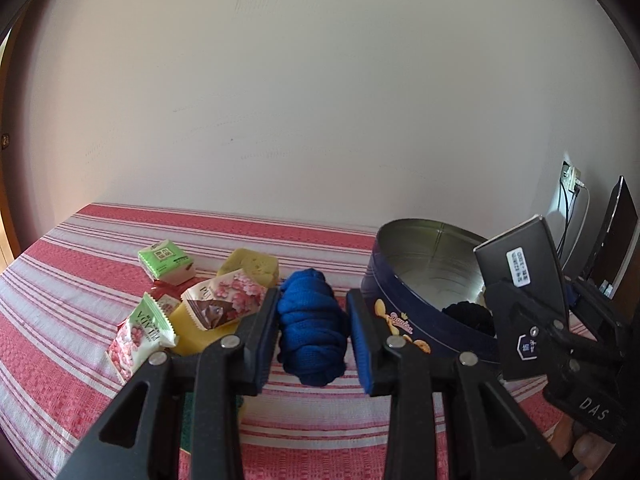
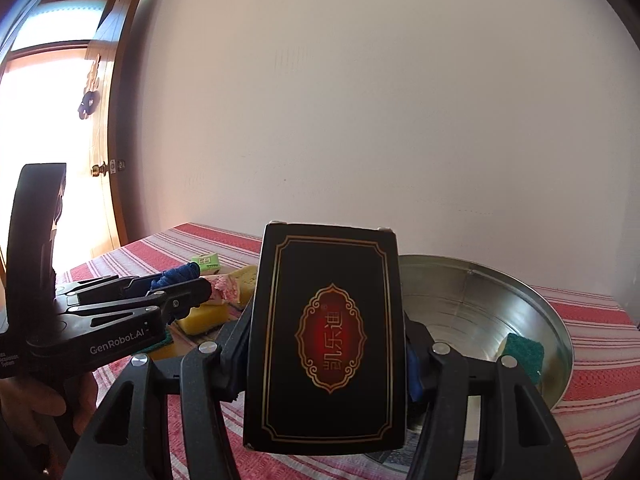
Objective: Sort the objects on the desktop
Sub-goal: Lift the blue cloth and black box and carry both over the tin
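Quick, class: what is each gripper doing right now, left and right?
Left gripper: shut on the blue rolled cloth.
Right gripper: shut on the black box.

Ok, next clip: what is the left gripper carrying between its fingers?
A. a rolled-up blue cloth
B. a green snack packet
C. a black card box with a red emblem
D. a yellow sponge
A. In the left wrist view the left gripper is clamped on the rolled-up blue cloth, while the black card box sits in the right gripper.
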`<state>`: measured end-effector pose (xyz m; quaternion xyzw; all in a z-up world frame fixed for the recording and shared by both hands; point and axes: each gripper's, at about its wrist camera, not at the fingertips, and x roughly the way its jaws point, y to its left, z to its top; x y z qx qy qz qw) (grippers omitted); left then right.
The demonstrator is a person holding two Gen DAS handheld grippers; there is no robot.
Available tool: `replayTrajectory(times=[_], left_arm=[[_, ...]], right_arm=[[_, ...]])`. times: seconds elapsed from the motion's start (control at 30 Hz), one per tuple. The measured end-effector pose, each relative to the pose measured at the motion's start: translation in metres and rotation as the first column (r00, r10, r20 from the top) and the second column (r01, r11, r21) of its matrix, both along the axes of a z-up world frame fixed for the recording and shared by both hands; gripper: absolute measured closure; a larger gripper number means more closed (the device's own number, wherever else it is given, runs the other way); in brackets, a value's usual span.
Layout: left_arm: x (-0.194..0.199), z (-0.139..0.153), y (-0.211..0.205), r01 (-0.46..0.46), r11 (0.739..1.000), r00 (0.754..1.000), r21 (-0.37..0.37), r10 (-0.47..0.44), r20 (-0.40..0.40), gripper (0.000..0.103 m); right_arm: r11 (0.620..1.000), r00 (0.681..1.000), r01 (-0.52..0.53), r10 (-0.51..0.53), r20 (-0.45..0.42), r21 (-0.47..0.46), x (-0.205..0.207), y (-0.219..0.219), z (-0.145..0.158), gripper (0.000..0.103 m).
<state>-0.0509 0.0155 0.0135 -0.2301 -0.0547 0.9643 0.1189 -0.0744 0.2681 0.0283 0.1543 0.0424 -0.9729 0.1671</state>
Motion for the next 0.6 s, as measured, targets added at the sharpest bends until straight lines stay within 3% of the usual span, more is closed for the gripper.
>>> replayTrajectory(times=[0.23,0.6], left_arm=[[-0.006,0.012,0.034,0.059,0.998,0.996,-0.020,-0.061,-0.058,0.071],[-0.031,0.017,0.094,0.141,0.990,0.987,-0.029,-0.143,-0.071,0.071]], right_arm=[[0.994,0.993,0.113,-0.113,-0.024,-0.005,-0.005,0.043,0.003,0.042],[0.951,0.958,0.286,-0.287,0.015,-0.114,-0.025,0.110,0.006,0.042]])
